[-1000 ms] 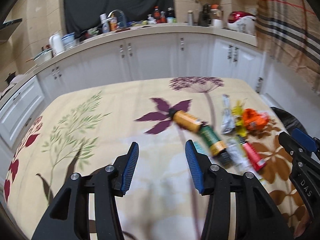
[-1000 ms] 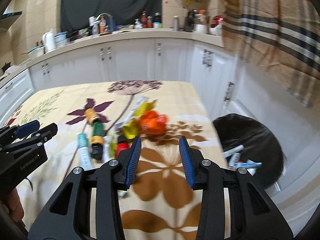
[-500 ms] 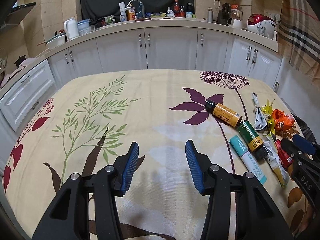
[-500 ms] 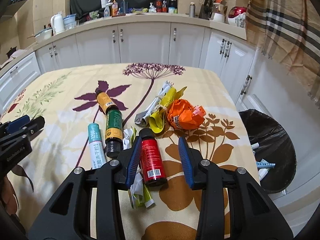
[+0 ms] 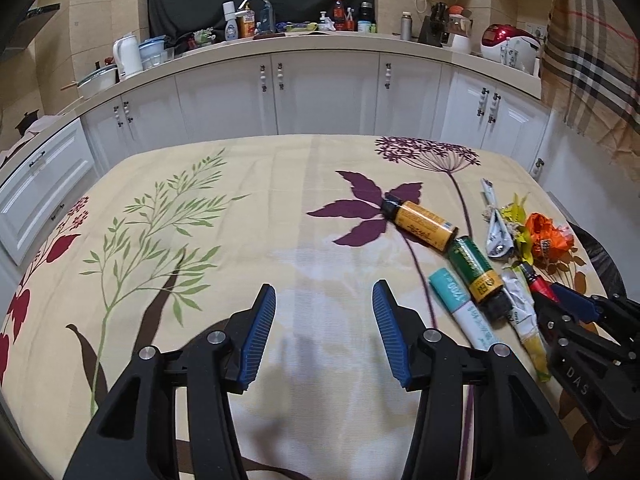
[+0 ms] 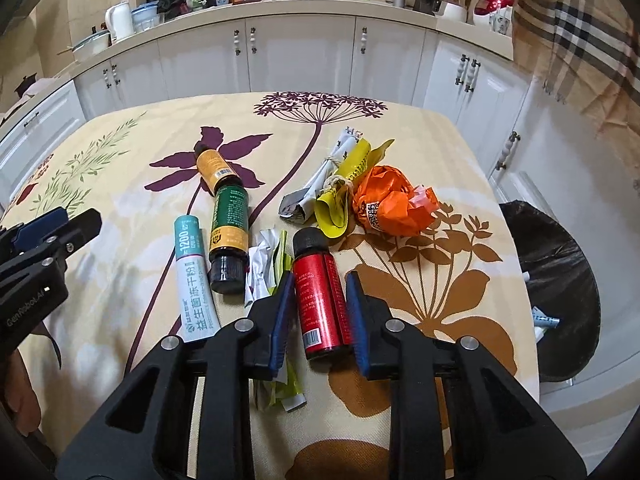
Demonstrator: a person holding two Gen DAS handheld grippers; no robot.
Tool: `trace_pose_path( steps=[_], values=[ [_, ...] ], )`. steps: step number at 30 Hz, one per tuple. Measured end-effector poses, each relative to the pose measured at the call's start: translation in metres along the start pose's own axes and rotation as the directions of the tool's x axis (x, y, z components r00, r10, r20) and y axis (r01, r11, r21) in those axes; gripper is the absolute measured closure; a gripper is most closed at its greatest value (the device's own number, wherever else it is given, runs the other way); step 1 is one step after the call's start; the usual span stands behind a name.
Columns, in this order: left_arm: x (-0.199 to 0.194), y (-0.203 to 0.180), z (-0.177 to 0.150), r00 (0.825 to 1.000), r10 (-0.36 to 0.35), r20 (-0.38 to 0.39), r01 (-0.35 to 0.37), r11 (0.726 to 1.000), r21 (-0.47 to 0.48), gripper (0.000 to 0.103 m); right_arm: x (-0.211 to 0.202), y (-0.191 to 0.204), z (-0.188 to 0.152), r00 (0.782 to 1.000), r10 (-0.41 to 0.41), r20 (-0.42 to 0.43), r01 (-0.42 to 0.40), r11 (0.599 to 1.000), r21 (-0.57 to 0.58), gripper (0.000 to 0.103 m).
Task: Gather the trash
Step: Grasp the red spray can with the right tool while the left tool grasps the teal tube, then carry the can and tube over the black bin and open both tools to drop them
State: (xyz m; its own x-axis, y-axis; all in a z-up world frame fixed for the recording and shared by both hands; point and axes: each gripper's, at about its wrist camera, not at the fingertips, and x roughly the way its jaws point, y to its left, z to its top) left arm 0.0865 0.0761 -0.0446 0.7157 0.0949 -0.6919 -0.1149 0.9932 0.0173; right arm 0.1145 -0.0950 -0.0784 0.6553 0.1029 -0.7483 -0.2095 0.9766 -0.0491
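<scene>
Trash lies on the floral tablecloth (image 6: 400,128): a red bottle (image 6: 320,300), a green bottle (image 6: 228,228), an orange bottle (image 6: 214,168), a teal and white tube (image 6: 194,276), crumpled orange wrapper (image 6: 390,204), yellow wrapper (image 6: 344,188) and rolled paper. My right gripper (image 6: 318,284) is open, its jaws on either side of the red bottle with small gaps. My left gripper (image 5: 324,308) is open and empty over bare cloth, left of the tube (image 5: 460,308). The right gripper also shows in the left wrist view (image 5: 576,308).
A black-lined trash bin (image 6: 560,272) with several bits in it stands on the floor past the table's right edge. White kitchen cabinets (image 5: 320,96) and a cluttered counter run behind the table. A plaid curtain (image 6: 580,40) hangs at the right.
My right gripper has swung left and down from near the bin, and its jaws now straddle the red bottle. My left gripper has shifted left, away from the bottles.
</scene>
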Motion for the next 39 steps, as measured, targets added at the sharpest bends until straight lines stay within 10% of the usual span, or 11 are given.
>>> trace_pose_path(
  steps=[28, 39],
  values=[
    [0.028, -0.077, -0.009, 0.989, -0.065, -0.132, 0.079, 0.992, 0.100, 0.052, -0.045, -0.078, -0.025, 0.992, -0.055, 0.114, 0.037, 0.987, 0.159, 0.080],
    [0.020, -0.066, -0.014, 0.988, -0.093, -0.120, 0.105, 0.989, 0.100, 0.089, -0.045, -0.077, -0.026, 0.991, -0.055, 0.123, 0.035, 0.986, 0.163, 0.080]
  ],
)
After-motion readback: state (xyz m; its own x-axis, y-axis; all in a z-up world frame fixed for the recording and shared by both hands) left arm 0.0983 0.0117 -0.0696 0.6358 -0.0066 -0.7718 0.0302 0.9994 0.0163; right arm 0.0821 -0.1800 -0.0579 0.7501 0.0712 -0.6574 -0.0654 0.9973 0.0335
